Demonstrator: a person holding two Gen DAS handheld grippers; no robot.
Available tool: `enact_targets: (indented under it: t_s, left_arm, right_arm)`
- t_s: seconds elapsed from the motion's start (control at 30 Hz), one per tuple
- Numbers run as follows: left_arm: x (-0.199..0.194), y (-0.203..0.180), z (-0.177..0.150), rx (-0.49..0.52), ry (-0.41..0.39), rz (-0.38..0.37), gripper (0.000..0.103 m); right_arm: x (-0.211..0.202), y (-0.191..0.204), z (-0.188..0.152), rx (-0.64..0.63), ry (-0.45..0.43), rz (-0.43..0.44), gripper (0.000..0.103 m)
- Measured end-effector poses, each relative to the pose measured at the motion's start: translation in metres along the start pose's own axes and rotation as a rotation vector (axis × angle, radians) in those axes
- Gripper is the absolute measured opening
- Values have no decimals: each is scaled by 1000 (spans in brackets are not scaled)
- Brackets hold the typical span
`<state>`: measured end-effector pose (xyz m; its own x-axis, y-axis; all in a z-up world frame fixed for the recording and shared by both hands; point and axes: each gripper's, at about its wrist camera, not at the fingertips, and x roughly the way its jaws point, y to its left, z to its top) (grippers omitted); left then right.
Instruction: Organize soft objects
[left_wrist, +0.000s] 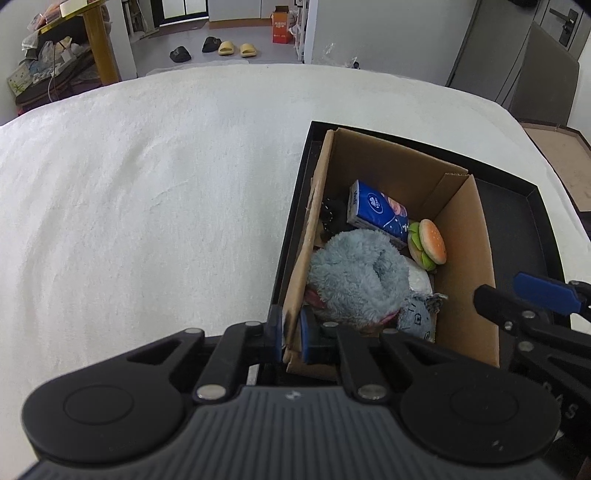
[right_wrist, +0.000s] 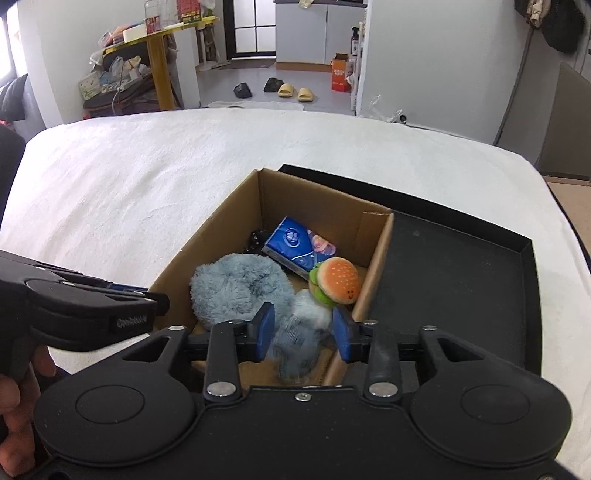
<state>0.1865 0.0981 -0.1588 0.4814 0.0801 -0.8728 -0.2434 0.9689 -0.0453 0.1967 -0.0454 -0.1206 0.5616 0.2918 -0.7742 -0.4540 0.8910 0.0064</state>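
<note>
A cardboard box (left_wrist: 465, 258) (right_wrist: 229, 218) sits in a black tray (left_wrist: 517, 210) (right_wrist: 461, 266) on the white bed. Inside lie a fluffy grey-blue plush (left_wrist: 354, 273) (right_wrist: 240, 284), a blue tissue pack (left_wrist: 376, 210) (right_wrist: 295, 247), a burger plush (left_wrist: 428, 240) (right_wrist: 336, 280) and a small grey-blue plush (left_wrist: 417, 314) (right_wrist: 295, 339). My left gripper (left_wrist: 291, 332) is shut on the box's near-left wall. My right gripper (right_wrist: 303, 332) is open over the box, the small grey-blue plush blurred between its fingers; it shows in the left wrist view (left_wrist: 517, 291).
The white bed cover (left_wrist: 147, 203) (right_wrist: 129, 177) spreads wide to the left and beyond the box. The tray's right part (right_wrist: 443, 295) is bare. On the floor beyond are slippers (right_wrist: 291, 90), an orange carton (right_wrist: 340, 75) and a cluttered yellow table (right_wrist: 159, 48).
</note>
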Motion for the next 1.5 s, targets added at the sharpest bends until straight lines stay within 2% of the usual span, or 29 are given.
enact_targets:
  t_s: [0.47,0.53,0.77,0.83,0.9,0.97,1.13,1.23,1.3,1.5]
  left_arm:
    - [-31,-2,1,-32,-34,-14,15]
    - [-37,-6,-1,-23,-41,-11,19]
    - [-67,-19,-3,19,-79,-2,45]
    - [-76,-22,-2,24,-94,2,52]
    - [-84,-26,0,25,-110,5,64]
    - [-92,-30,0,33,-123,11,70]
    - [-113,-43,-1,60,-140,0,74]
    - [-128,-53,-4,96,-164,-11,82]
    - [-138,-59,-6,116,-186,-20,91]
    - [-160,-65,-16,135,-220,-50,103]
  right_arm:
    - [-36,-53,-21,159,-58,-12,39]
    - [-41,-57,-24,176,-71,-5,39]
    - [-58,-65,-28,212,-107,29,45]
    - [-64,-67,-30,227,-116,40,49]
    - [-70,-71,-31,244,-128,48,55]
    - [-76,-75,-33,260,-140,55,58]
    - [-93,-85,-39,299,-172,68,69]
    - [-104,-89,-40,319,-194,61,77]
    - [-111,-92,-41,332,-208,59,84]
    - [-131,-93,-42,343,-257,48,97]
